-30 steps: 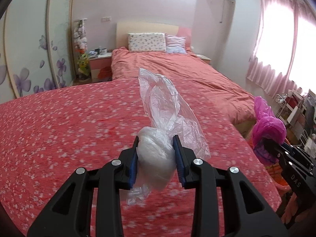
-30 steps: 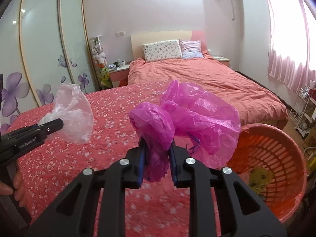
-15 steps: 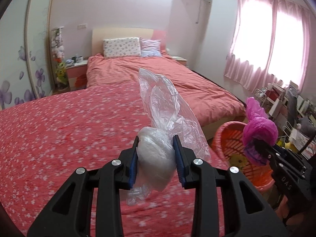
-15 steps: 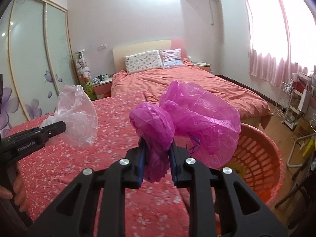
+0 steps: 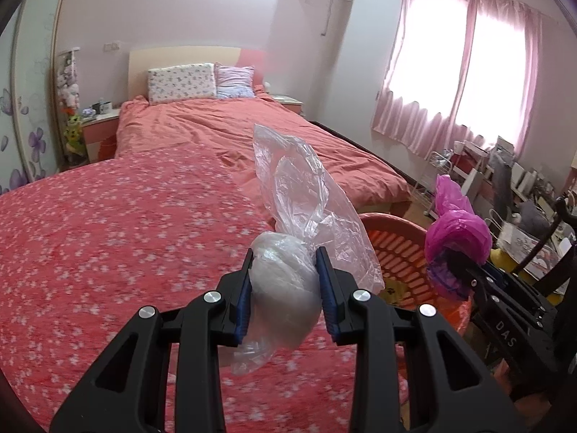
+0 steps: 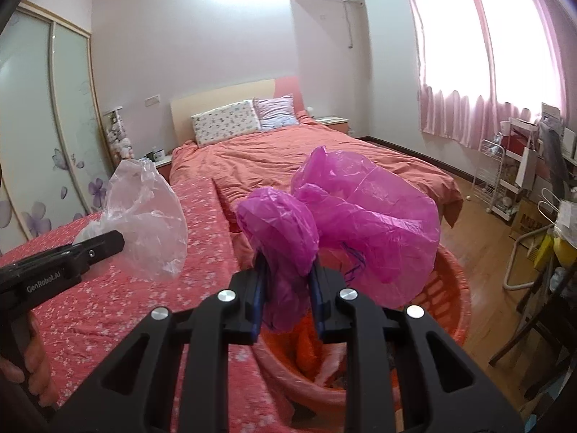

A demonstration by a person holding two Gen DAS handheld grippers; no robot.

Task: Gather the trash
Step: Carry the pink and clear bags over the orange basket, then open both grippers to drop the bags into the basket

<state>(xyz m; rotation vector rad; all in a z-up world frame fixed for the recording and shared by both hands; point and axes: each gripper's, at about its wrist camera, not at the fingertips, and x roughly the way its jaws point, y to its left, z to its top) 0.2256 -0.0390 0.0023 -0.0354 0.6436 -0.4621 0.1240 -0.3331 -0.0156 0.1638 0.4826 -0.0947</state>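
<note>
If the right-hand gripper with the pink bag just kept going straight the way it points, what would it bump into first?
Most likely the orange basket. The right gripper, shut on the pink bag, points downward over the basket's near rim, so it looks set to meet the basket's inside, though depth is hard to judge.

Both hands have swung across the flowered bed point(image 5: 108, 252) toward the window side. The orange basket point(image 5: 404, 252), unseen from the left gripper point(image 5: 285, 290) a second ago, now sits at its 3 o'clock, just behind the clear bag point(image 5: 299, 216). The right gripper point(image 6: 286, 296) now carries the pink bag point(image 6: 360, 216) over the basket's near rim, where earlier it hung above the bedspread.
</note>
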